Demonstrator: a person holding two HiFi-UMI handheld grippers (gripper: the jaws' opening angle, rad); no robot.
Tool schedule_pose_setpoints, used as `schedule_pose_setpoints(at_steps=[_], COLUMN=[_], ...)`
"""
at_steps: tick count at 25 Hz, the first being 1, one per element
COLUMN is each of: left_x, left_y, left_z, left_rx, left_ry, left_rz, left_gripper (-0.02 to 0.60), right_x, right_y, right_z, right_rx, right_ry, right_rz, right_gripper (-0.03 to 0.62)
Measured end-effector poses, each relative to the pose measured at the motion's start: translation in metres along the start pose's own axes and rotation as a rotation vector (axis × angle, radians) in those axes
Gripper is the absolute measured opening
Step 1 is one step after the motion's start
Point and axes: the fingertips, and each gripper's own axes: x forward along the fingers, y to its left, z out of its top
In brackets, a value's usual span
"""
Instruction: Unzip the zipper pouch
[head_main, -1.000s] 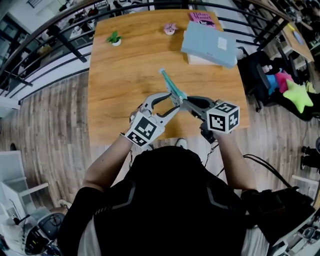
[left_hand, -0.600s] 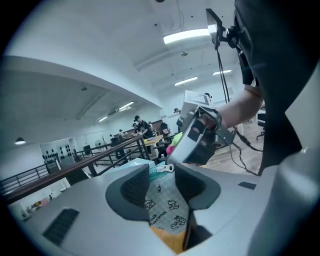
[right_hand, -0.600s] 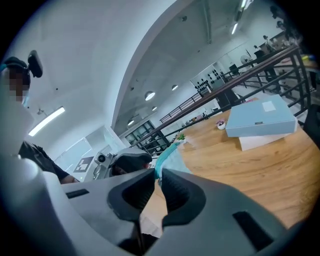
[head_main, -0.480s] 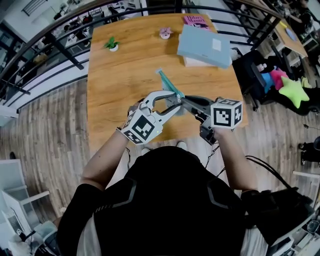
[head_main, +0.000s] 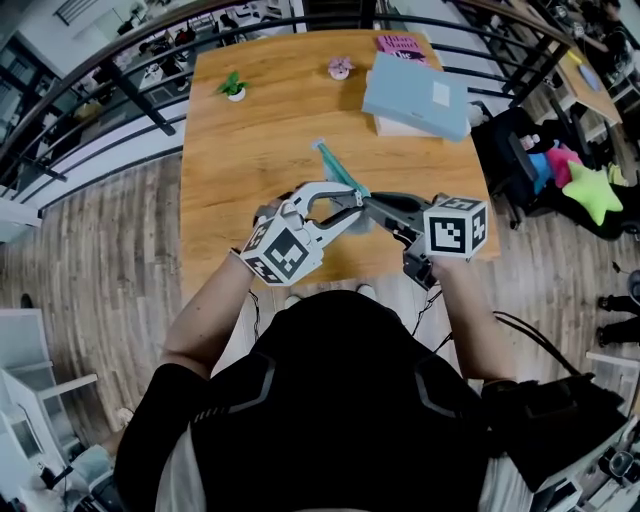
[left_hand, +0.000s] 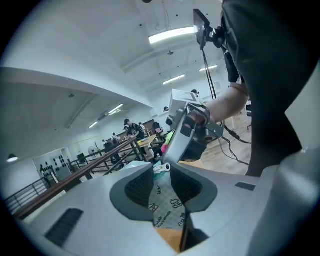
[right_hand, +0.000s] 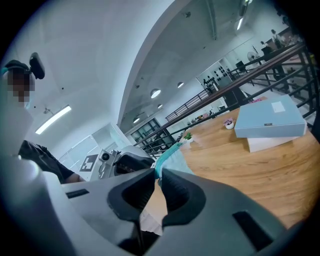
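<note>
1. At the centre of the head view, a person holds the teal zipper pouch (head_main: 341, 173) in the air above a wooden bench (head_main: 250, 150). It sits between two hand-held grippers and does not touch the bench.
2. The right gripper (right_hand: 159, 175) has its fingers clamped on one end of the pouch, and the teal edge runs out past their tips.
3. The left gripper (left_hand: 162, 172) has its fingers partly apart; they have just been closing. Patterned pouch fabric lies in the gap and the white zipper pull (left_hand: 164, 167) sits at the tips, not visibly pinched.
4. Progress looks early: the pouch is lifted and steadied, and no opened mouth shows.
5. What seems left is to nip the pull and then draw it along the zip.
6. A pale blue box (head_main: 418, 90) and a small plant (head_main: 232, 85) sit at the far edge, near the top of the frame.
</note>
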Motion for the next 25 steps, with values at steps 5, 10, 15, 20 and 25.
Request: schedule_pose_setpoints(at_steps=[5,10,15,20,25], left_x=[-0.007,-0.013,-0.011,-0.006,-0.008], left_y=[0.009,0.018,0.022,0.015,0.020], left_z=[0.009,0.009,0.002,0.000,-0.002], left_rx=[-0.220,-0.312,-0.350,-0.341,-0.434], left_ry=[-0.090,-0.121,-0.107,-0.082,-0.075], left_rz=[0.014,0.044,0.052,0.015,0.001], left_gripper=[0.110,0.040,0.041,0.040,0.038], right_x=[0.000,0.000,-0.001,0.000,0.001], right_y=[0.003,0.001,0.000,0.004,0.003], right_z=[0.005,0.004,0.004,0.003,0.001], right_rx=[-0.004,-0.026,-0.033,-0.060,-0.082], right_ry=[-0.020,-0.010,-0.006,0.004,0.021], right_rz=[0.009,-0.010,-0.003,0.009,0.004], right_gripper=[0.052,0.052,0.052,0.052,0.052])
